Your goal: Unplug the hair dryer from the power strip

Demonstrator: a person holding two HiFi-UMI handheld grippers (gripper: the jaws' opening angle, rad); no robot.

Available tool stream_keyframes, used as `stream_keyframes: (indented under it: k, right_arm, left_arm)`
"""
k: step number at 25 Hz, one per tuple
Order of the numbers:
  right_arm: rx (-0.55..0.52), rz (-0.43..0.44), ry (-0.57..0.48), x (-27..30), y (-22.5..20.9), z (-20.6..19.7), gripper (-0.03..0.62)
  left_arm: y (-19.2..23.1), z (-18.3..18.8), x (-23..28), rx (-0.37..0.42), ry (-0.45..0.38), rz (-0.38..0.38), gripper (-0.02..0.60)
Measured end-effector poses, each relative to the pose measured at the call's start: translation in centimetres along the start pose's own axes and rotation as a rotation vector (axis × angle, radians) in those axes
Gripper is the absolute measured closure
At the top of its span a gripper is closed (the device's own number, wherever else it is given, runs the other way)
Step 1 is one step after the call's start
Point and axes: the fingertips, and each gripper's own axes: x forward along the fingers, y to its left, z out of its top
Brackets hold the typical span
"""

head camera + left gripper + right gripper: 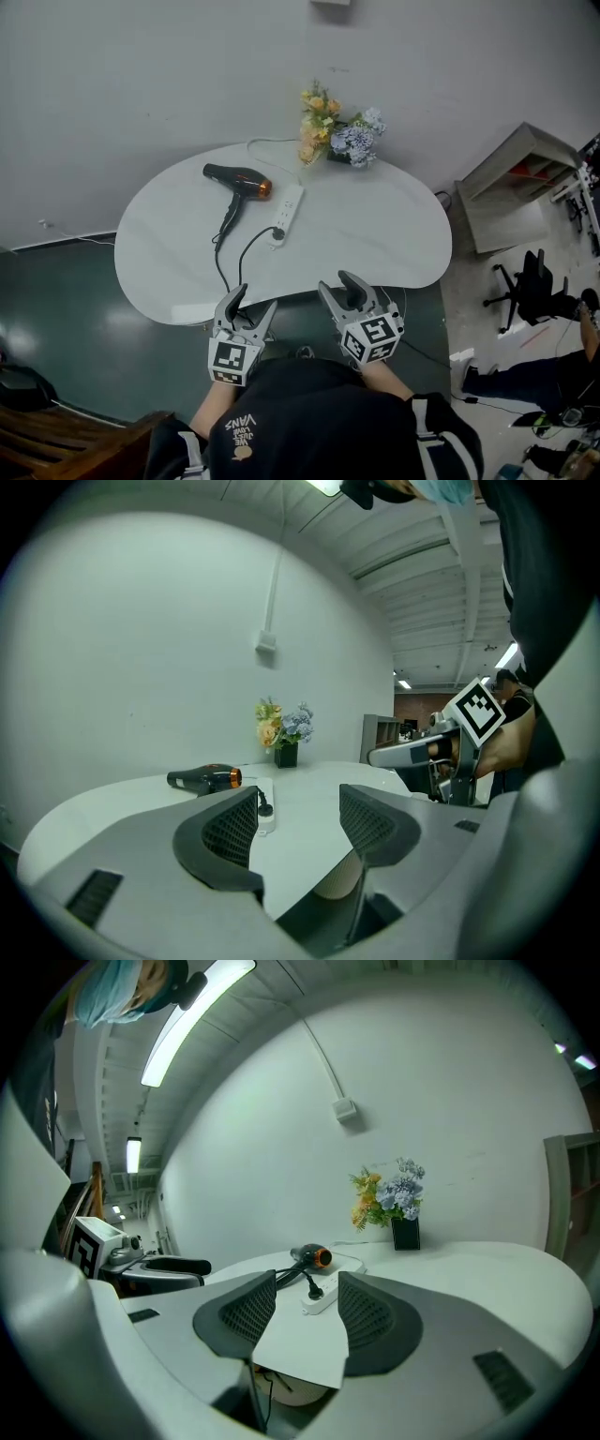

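A small dark pot [405,1233] is seen at the far edge of the white desk [375,234], well beyond both hand-held grippers, and yellow and pale blue flowers [337,131] are held in it. A black plug [277,233] is seated in the end of the white power strip [288,214] nearest the grippers.

The left hand-held gripper [255,300] and the right hand-held gripper [337,289] are held side by side over the desk's near edge, each with its jaws spread apart and nothing between them (only bare desk is framed in either gripper view). The power strip is laid ahead of the gap between the two grippers, well apart from both. The hair dryer [239,180] is found farther off still, ahead of the left gripper and just left of the strip's far end.

The hair dryer is shown lying on its side, black-bodied with an orange ring at one end. Its black cord [217,258] is trailed from the handle toward the left gripper, then looped back to the plug.
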Motion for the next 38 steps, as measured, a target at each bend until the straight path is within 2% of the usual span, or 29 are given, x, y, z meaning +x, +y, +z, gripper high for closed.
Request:
stream_keyframes:
  k: [11,20,31,38]
  right_arm:
    - [0.027,-0.082,-0.005,5.2,0.7,0.0,0.405]
    - [0.026,-0.096,0.011,8.2,0.0,-0.6,0.405]
    - [-0.05,0.041,0.107,13.6,-3.5,-0.8,0.405]
    - [-0.106,0.154,0.173,16.6,-5.8,-0.9,0.405]
  left_arm:
    - [2.7,-0.7,2.8,0.05,0.046,-0.189,0.308]
    - [3.5,-0.9,4.1,0.056,0.05,-0.254,0.308]
    - [3.5,0.0,8.3,0.029,0.066,-0.166,0.31]
    - [3.7,-0.7,10.9,-0.006,0.096,-0.05,0.31]
